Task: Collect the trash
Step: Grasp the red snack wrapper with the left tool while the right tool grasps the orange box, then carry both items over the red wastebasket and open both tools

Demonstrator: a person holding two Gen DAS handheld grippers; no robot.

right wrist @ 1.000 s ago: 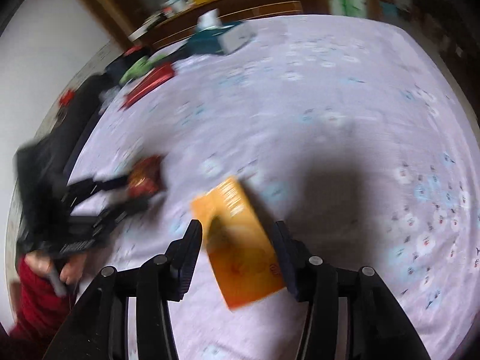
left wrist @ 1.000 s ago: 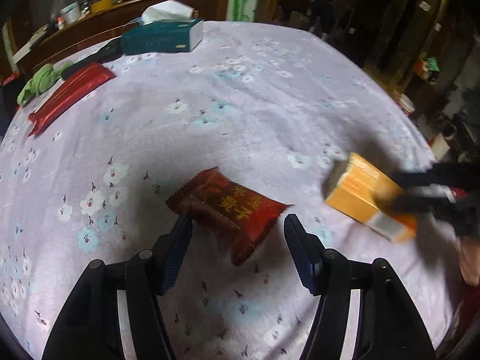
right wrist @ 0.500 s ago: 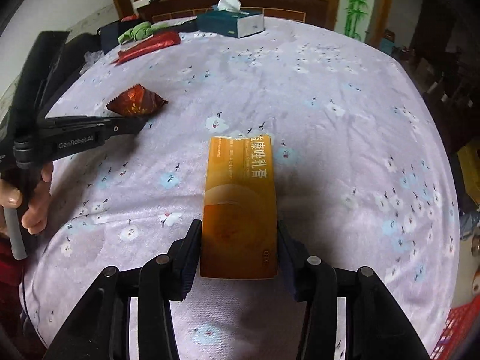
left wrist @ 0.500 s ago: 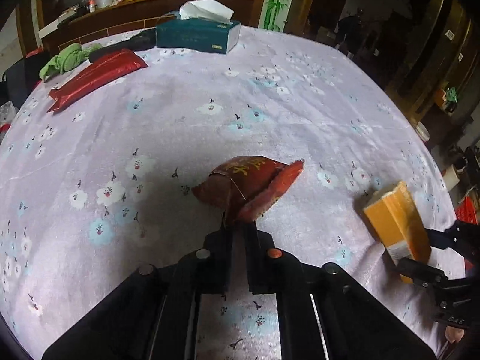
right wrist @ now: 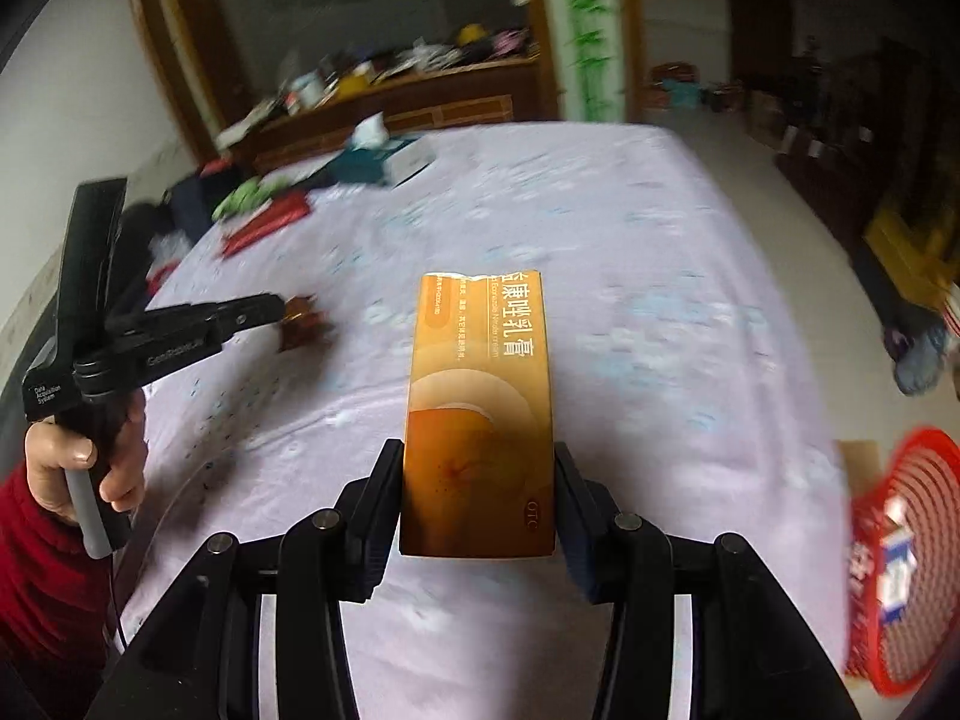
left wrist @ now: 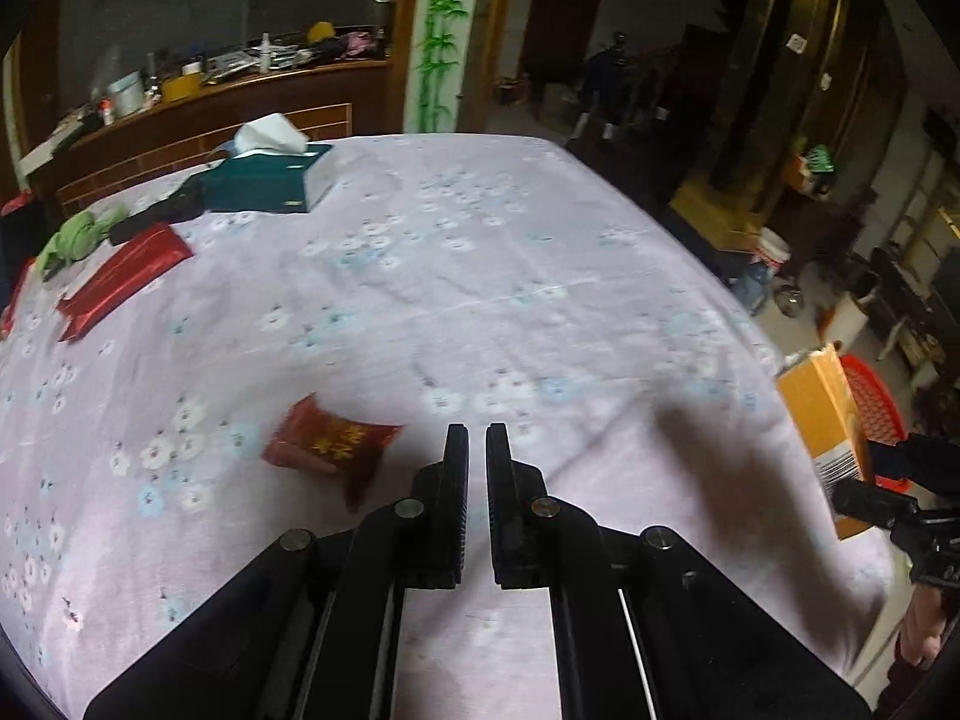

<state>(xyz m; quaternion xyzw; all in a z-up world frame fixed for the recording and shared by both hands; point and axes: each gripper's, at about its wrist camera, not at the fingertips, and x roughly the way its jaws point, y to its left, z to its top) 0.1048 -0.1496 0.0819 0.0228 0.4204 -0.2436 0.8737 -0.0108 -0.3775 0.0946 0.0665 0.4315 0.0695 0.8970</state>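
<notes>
Jaws of the right gripper [right wrist: 477, 501] squeeze the orange box [right wrist: 480, 414]; carry it level to the red basket [right wrist: 900, 564]. Left gripper [left wrist: 476, 462] is clenched on nothing; red wrapper [left wrist: 327, 445] lies on the table [left wrist: 540, 276].

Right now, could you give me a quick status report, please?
Left gripper shut, empty; red wrapper lying on the cloth. Right gripper clamping orange box. Red basket at right; nothing blocking.

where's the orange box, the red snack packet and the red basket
orange box [right wrist: 480, 414]: right wrist view, middle of its printed front face, between the fingers
red snack packet [left wrist: 330, 441]: left wrist view, centre of the wrapper, lying on the cloth
red basket [right wrist: 918, 564]: right wrist view, its ribbed side wall
</notes>
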